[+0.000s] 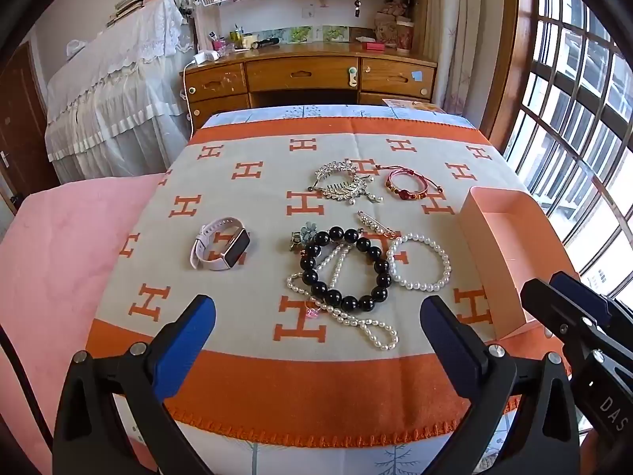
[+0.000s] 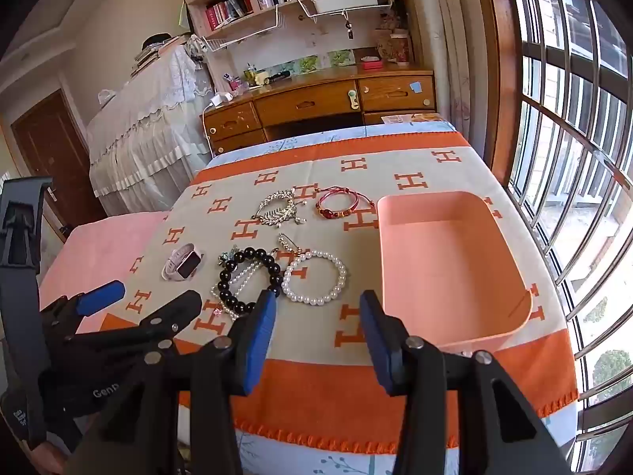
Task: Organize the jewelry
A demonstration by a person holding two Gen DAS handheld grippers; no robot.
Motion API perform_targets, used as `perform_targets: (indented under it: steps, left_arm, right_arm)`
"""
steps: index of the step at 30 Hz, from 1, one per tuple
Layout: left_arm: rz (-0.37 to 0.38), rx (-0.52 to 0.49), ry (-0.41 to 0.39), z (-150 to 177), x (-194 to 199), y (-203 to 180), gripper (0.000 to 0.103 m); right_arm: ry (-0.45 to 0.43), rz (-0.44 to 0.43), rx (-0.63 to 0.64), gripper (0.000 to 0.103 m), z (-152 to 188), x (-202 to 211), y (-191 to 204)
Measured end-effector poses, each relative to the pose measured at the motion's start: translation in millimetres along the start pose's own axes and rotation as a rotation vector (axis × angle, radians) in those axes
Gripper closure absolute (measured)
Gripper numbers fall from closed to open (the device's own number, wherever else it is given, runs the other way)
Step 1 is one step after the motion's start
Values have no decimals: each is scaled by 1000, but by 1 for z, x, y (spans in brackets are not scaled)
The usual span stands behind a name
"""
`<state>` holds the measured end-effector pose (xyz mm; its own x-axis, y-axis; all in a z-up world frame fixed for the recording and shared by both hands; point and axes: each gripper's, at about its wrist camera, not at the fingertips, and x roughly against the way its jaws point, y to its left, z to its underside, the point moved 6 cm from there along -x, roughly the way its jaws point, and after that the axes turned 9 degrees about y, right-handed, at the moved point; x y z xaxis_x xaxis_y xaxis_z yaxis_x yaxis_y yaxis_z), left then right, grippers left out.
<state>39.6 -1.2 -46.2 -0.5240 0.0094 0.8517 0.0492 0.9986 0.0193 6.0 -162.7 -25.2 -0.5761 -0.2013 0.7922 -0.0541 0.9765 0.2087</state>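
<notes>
So we hover with both the left gripper (image 1: 318,324) and right gripper (image 2: 318,326) spread wide and empty. Black beads (image 1: 343,269), white pearls (image 1: 419,263), a pale watch (image 1: 221,248), a sparkly comb (image 1: 344,184) and a red bracelet (image 1: 407,184) lie on the blanket (image 1: 245,194), left of the pink box (image 2: 447,273).

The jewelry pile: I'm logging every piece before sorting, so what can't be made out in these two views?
- Pearl necklace: black bead bracelet lies across it in both views, hiding its full run.
- Flower clip: partly under the black beads; too small in the right wrist view.
- Pink charm: too small to identify.
- Pink box: the right gripper cuts off its near corner in the left wrist view.
</notes>
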Motion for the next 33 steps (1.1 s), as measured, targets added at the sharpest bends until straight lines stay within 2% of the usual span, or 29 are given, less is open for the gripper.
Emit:
perform_targets:
  steps: [3,8,12,33]
  left_arm:
    - [17,-11,5,1,-6,-5,1]
    - [2,-25,-3,1,-10,-11,1]
    - [28,3,4,0,-2,0,1]
    - [34,4,6,0,0,3,1]
  right_arm:
    - [2,-6,-1,58,-1,0,0]
    - [13,2,10,58,2,-4,0]
    - [22,9,13,58,3,-8,4]
    - [61,22,-3,58,5,-20,0]
